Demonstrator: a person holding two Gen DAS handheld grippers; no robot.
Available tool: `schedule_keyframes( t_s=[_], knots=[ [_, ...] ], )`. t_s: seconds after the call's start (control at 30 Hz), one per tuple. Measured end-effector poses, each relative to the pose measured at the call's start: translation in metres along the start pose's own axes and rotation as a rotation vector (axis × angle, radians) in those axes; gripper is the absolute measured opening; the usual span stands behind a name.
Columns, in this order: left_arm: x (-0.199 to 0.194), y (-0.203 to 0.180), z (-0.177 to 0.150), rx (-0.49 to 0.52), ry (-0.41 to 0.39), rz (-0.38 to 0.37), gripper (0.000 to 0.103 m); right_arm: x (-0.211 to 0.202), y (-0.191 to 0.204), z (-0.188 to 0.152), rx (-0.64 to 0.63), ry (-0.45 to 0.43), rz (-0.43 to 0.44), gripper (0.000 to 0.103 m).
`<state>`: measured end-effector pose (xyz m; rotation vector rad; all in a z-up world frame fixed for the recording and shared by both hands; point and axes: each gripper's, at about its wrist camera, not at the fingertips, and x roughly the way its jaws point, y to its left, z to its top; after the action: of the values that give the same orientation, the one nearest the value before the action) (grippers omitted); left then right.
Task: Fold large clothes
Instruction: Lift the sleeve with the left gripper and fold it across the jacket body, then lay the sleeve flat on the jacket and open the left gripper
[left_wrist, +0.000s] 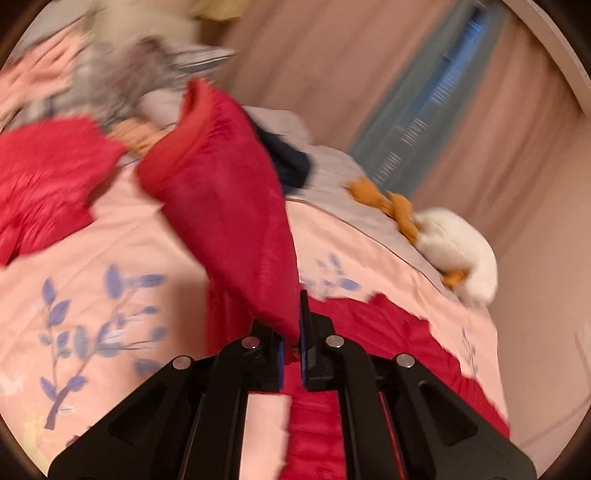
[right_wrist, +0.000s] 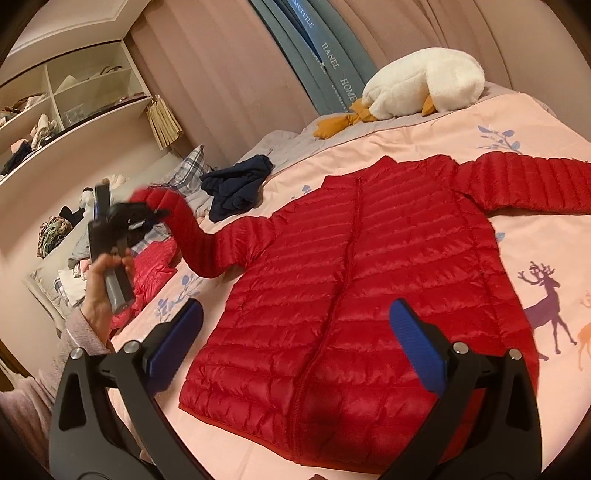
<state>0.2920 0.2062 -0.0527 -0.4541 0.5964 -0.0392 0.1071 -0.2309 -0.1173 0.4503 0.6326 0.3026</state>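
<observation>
A red quilted puffer jacket (right_wrist: 351, 280) lies flat, front up, on a pink bedspread (right_wrist: 517, 122). Its one sleeve (right_wrist: 535, 181) stretches out to the right. My left gripper (right_wrist: 147, 214) is shut on the cuff of the other sleeve (right_wrist: 199, 243) and holds it lifted above the bed. In the left wrist view the sleeve (left_wrist: 229, 206) hangs from my left gripper (left_wrist: 291, 332), blurred by motion. My right gripper (right_wrist: 295, 343) is open and empty, hovering over the jacket's lower hem.
A white plush goose (right_wrist: 417, 85) lies at the bed's far edge, and it also shows in the left wrist view (left_wrist: 458, 251). A dark blue garment (right_wrist: 236, 184) lies beyond the jacket. A second red-pink garment (right_wrist: 151, 273) and a clothes pile (right_wrist: 66, 273) lie left. Shelves (right_wrist: 55, 110) stand behind.
</observation>
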Motion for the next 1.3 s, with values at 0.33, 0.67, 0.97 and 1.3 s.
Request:
schedule_keyframes(
  t_s=[0.33,0.67,0.97,1.3],
  knots=[
    [0.063,-0.148,-0.076,0.295,0.173,-0.059,0.006,-0.019,-0.048,-0.009,0.078,-0.009,-0.077,0.101],
    [0.147,-0.197,-0.152,0.362,0.416,-0.038,0.025,-0.028,-0.094,-0.007,0.164,0.01,-0.099,0.101],
    [0.121,-0.164,-0.168,0.328,0.449,-0.172,0.076,0.004,-0.108,0.032,0.167,0.075,-0.09,0.101],
    [0.088,0.0,-0.116,-0.19,0.412,-0.341,0.076,0.128,-0.126,0.101,0.216,0.193,-0.082,0.101]
  ],
)
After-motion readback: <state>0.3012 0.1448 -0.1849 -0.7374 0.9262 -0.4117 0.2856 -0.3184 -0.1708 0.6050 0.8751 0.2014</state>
